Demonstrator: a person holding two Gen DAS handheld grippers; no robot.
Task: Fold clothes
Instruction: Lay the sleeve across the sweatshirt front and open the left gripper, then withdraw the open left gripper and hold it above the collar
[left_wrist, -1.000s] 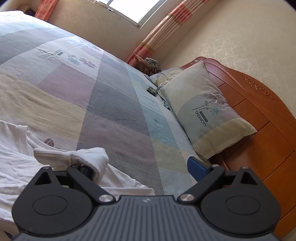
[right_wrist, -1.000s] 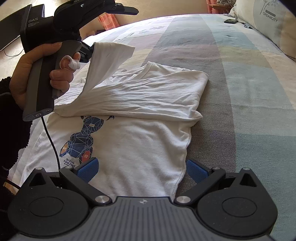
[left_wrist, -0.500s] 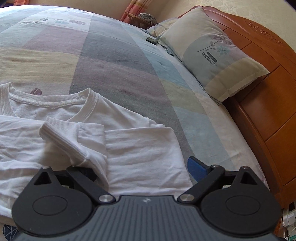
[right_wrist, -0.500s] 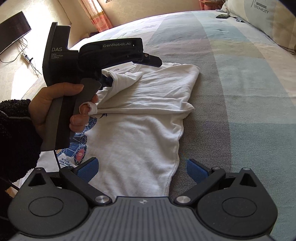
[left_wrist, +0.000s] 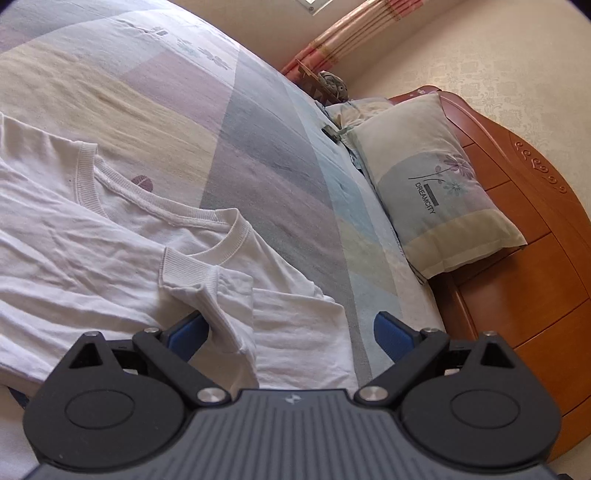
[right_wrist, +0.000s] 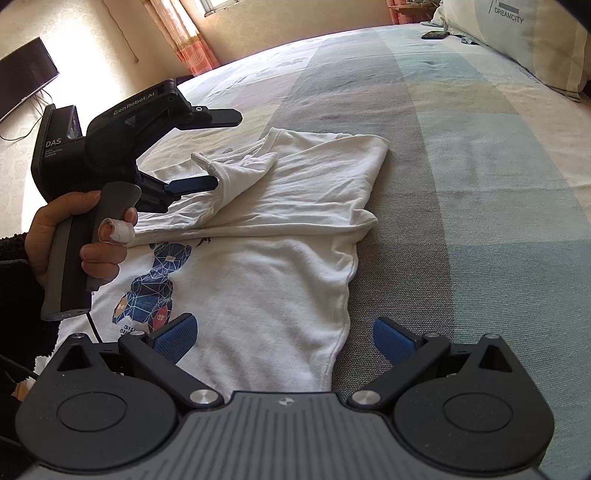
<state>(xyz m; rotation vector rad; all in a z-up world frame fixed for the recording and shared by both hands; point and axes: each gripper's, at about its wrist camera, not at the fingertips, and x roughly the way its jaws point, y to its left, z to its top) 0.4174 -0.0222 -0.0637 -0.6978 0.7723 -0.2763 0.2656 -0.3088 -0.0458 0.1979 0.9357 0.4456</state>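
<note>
I see the white T-shirt (right_wrist: 280, 236) on the bed (right_wrist: 461, 155), its left part hidden behind the hand (right_wrist: 85, 236); sleeve folded across the chest print. Left gripper (right_wrist: 218, 149) gapes wide, sleeve cuff draped over its lower finger. Right gripper (right_wrist: 284, 338) gapes wide, empty, over the hem.

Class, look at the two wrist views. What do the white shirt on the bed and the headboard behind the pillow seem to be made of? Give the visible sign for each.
White shirt: looks like soft cotton knit, matte; it creases loosely and its collar is ribbed.
Headboard: seems to be wood with a glossy reddish-brown finish; it has panel seams and a carved scroll trim.
</note>
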